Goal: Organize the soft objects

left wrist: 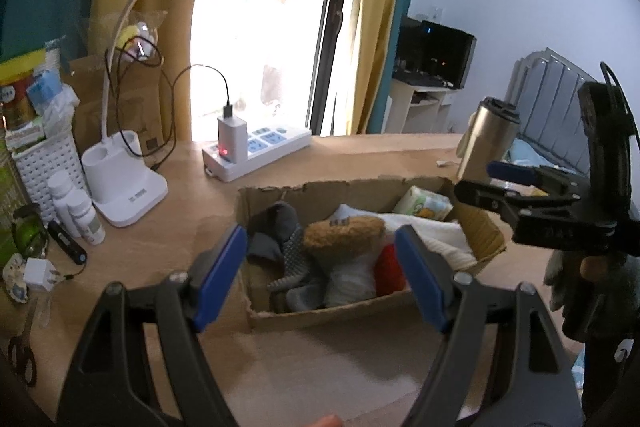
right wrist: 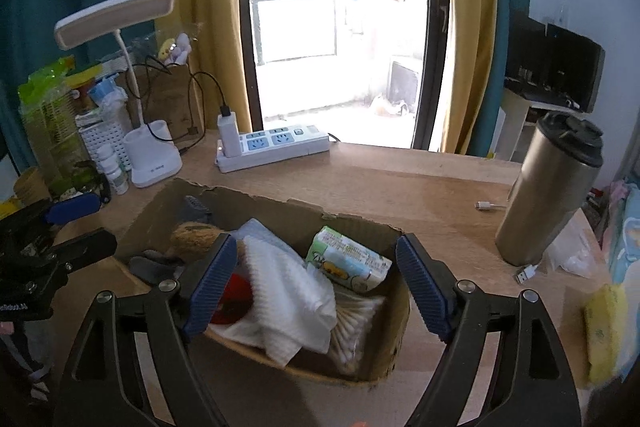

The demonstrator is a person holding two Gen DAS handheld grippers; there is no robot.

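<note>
A cardboard box (left wrist: 360, 311) (right wrist: 280, 215) sits on the wooden desk, filled with soft things: grey socks (left wrist: 296, 259), a brown plush (left wrist: 344, 233) (right wrist: 192, 237), a red item (left wrist: 388, 269), a white cloth (right wrist: 288, 291) (left wrist: 436, 235), a tissue pack (right wrist: 348, 261) (left wrist: 424, 205) and a pack of cotton swabs (right wrist: 356, 327). My left gripper (left wrist: 320, 277) is open and empty above the box's near side. My right gripper (right wrist: 316, 283) is open and empty over the white cloth; it also shows in the left wrist view (left wrist: 496, 183).
A white desk lamp (left wrist: 124, 179) (right wrist: 152, 155), a power strip (left wrist: 260, 147) (right wrist: 276, 143), small bottles (left wrist: 80, 211) and a white basket (left wrist: 44, 163) stand at the left. A steel tumbler (right wrist: 548, 195) (left wrist: 484, 139) stands right. A yellow sponge (right wrist: 604, 331) lies at the right edge.
</note>
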